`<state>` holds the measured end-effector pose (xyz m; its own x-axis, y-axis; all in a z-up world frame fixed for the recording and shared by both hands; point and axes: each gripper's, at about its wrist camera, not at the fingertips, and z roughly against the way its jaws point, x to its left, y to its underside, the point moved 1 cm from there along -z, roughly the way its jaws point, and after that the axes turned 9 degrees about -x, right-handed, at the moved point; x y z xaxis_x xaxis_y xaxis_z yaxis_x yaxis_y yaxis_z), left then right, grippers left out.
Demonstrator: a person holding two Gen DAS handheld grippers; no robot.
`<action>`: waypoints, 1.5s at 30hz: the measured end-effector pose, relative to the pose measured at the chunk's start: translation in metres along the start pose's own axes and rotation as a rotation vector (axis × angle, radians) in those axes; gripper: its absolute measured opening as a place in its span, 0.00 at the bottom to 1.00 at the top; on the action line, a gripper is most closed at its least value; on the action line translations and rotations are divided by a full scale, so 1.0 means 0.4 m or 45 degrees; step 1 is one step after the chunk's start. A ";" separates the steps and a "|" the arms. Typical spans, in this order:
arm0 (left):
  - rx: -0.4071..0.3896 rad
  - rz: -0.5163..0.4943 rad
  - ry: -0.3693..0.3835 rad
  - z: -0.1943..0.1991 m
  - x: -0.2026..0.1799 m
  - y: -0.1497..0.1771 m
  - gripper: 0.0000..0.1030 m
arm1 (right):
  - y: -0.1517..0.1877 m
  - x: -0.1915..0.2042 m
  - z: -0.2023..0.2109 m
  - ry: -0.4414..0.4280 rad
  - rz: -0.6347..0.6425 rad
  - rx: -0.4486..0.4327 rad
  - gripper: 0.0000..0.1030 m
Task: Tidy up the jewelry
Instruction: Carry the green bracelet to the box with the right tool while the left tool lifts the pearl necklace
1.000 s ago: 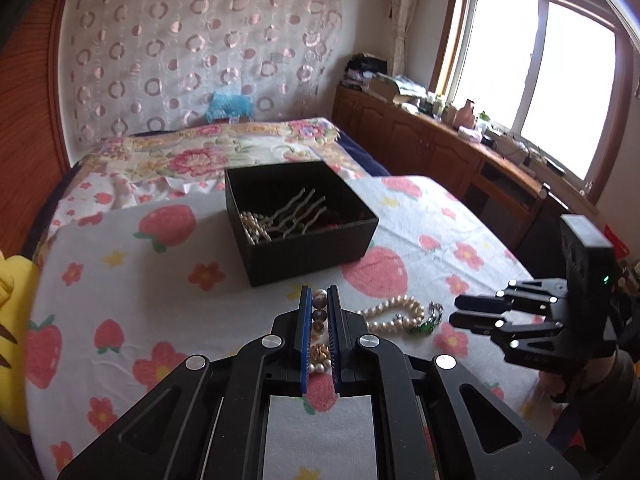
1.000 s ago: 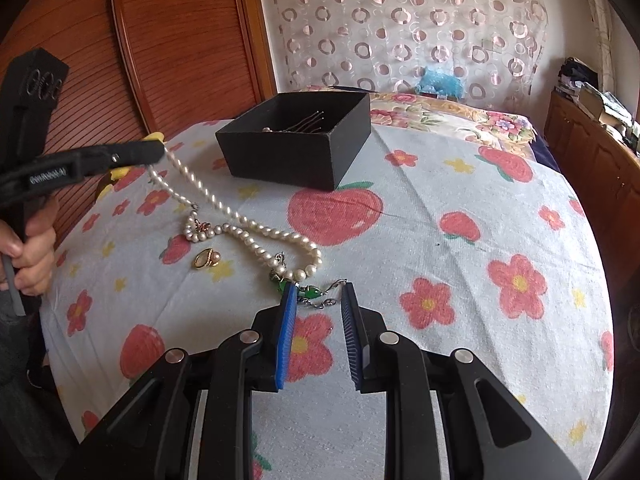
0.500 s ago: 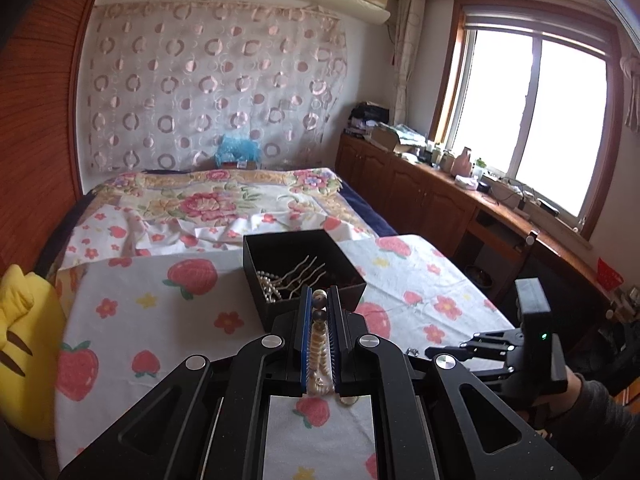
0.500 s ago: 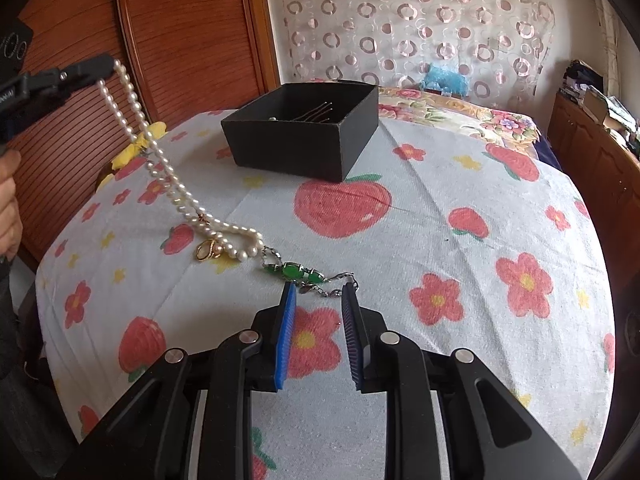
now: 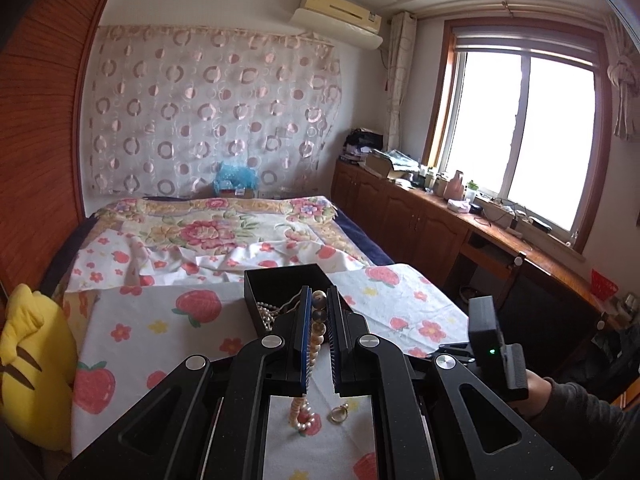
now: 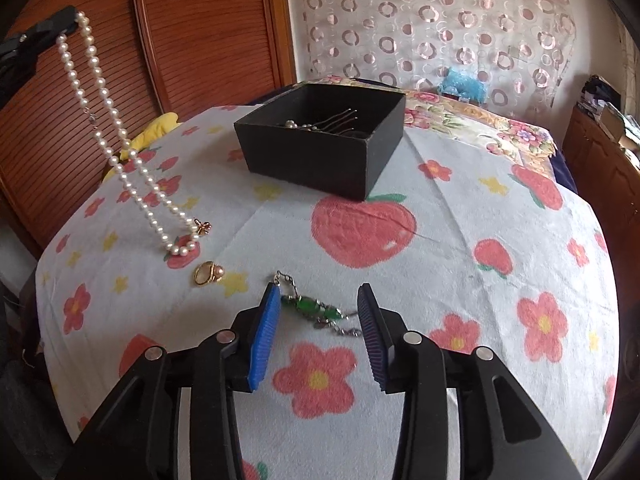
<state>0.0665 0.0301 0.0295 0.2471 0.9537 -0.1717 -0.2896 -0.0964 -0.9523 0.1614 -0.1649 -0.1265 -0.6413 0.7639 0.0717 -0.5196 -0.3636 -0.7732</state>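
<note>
1. Presently, left gripper [image 5: 319, 312] fingers are clamped on the pearl necklace [image 6: 120, 148], its tail touching the counter [image 6: 460, 240].
2. Right gripper [image 6: 318, 320] fingers gape around the green bracelet [image 6: 316, 308], holding nothing.
3. Risk: the swinging strand snags the black box [image 6: 320, 160] rim.

Daylight from the window [image 5: 520, 148] on the right, blown out to white, no detail through the glass; room otherwise evenly lit, a bit dim toward the wooden wall [image 5: 36, 140]. Soft shadow under the black box [image 6: 320, 140], no hard glare on the tablecloth [image 6: 460, 240]. Heavy fisheye bending with dark corners in both views; focus sharp at centre, softer at edges.
</note>
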 end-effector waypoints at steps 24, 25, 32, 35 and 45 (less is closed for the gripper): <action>0.011 -0.004 -0.069 -0.004 0.037 0.015 0.07 | 0.014 0.049 -0.018 -0.008 0.191 0.113 0.05; 0.010 -0.003 -0.072 -0.004 0.042 0.013 0.07 | 0.012 0.050 -0.016 -0.009 0.189 0.110 0.05; -0.003 0.001 -0.093 -0.002 0.061 0.001 0.07 | 0.000 0.049 -0.007 0.001 0.190 0.090 0.05; -0.002 0.001 -0.091 -0.004 0.062 -0.001 0.07 | -0.011 0.043 0.005 0.006 0.179 0.066 0.05; -0.037 -0.008 -0.085 -0.019 0.068 -0.059 0.07 | -0.087 0.032 0.050 0.022 0.180 -0.023 0.05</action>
<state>0.0872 0.0560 0.0453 0.1861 0.9712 -0.1490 -0.2612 -0.0973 -0.9604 0.1599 -0.1532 -0.0861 -0.6974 0.7150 -0.0493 -0.4145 -0.4584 -0.7862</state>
